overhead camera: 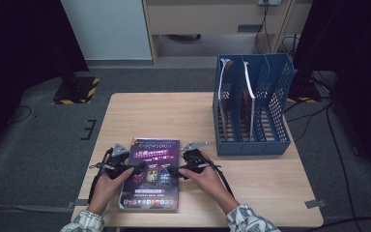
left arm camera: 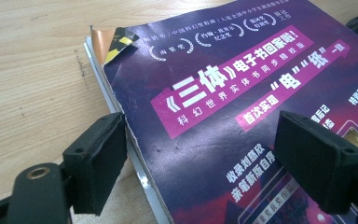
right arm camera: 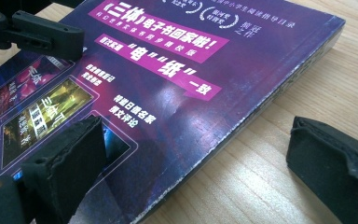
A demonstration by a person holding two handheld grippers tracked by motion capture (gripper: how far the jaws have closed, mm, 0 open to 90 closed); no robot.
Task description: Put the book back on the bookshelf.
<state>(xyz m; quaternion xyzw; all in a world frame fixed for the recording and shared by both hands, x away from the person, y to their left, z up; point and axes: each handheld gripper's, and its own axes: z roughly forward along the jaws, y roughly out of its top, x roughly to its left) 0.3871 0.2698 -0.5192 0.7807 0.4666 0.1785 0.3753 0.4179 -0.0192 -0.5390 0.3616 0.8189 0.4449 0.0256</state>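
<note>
Book: a purple book (overhead camera: pixel 150 175) lies flat on the wooden worktop (overhead camera: pixel 251 183), near the front edge, between the two hands.
Book cover: it faces up, with white and pink writing and small pictures on it. One far corner is bent up a bit, seen in the left claw view.
Left claw: the left claw (overhead camera: pixel 136 169) is at the left edge of the book. It is wide open. In the left claw view (left arm camera: pixel 214 163) one black pad sits over the bare wood just beside the book's edge, and the other pad sits above the cover. The book edge is between the pads, but the pads do not squeeze it.
Right claw: the right claw (overhead camera: pixel 175 172) is at the right edge of the book. It is wide open too. In the right claw view (right arm camera: pixel 200 168) one pad is over the cover and the other is over the wood, with the book's thick edge between them. It holds nothing.
Touching: I cannot tell if any pad rests on the cover or just hangs above it.
File box: a blue file box (overhead camera: pixel 251 104) stands on the far right of the worktop, well apart from the book, with thin books standing in it.
</note>
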